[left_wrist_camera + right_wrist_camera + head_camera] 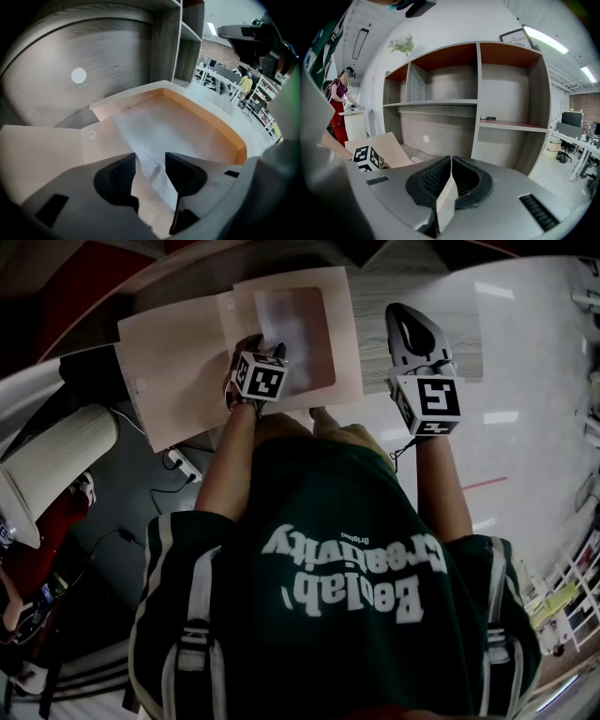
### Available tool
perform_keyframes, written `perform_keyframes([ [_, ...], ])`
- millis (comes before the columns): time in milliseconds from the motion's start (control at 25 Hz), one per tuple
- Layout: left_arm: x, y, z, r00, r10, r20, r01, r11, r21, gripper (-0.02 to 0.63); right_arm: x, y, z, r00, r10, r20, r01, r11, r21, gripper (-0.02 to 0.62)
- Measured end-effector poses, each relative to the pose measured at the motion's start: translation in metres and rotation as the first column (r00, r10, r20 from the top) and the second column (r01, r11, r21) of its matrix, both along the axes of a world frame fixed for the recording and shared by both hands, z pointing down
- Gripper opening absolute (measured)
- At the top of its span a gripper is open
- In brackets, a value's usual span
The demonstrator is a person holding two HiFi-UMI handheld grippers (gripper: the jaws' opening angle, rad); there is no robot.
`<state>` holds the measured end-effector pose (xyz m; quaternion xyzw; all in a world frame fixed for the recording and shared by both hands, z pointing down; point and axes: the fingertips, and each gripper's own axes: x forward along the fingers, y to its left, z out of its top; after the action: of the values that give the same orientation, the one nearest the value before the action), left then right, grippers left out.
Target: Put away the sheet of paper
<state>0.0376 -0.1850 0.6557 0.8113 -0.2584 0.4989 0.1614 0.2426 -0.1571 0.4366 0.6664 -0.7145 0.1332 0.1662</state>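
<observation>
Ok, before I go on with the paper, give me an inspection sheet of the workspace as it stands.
Surface: grey wood-grain shelf top, largely covered by the folder.
Job's things: sheet of paper lies on the open beige folder; not yet put away.
Clutter: one small dark item on a higher shelf; cannot tell what it is.
Grippers: left gripper is over the sheet, tongs apart, with a raised fold of paper between them, not pinched. Right gripper is off to the side, tongs together.
Cables: power strip with its cord on the floor.
Surroundings: open shelving, white chair, a person farther off.
</observation>
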Motion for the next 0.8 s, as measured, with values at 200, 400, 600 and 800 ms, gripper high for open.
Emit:
perform_keyframes([
  [200,0.011,0.001,0.001,1.000,0.004,-0.009,-0.004,1.000,-0.006,0.219,0.002,0.001,0.000,1.000,0.003,0.000,-0.003,1.000,0.001,0.037],
  [400,0.015,0.002,-0.004,1.000,0.011,-0.013,-0.011,1.000,0.005,0.219,-0.002,0.001,0.000,1.000,-0.007,0.002,0.007,1.000,0.001,0.037],
  [600,0.007,-0.001,-0.011,1.000,-0.005,0.001,0.005,1.000,0.025,0.222,-0.005,-0.002,-0.006,1.000,-0.023,0.002,0.023,1.000,0.018,0.037],
  [800,0.006,-0.003,-0.031,1.000,-0.008,0.000,0.008,0.998,0.066,0.227,-0.013,-0.008,-0.019,0.999,-0.054,0.008,0.054,0.997,0.049,0.037],
])
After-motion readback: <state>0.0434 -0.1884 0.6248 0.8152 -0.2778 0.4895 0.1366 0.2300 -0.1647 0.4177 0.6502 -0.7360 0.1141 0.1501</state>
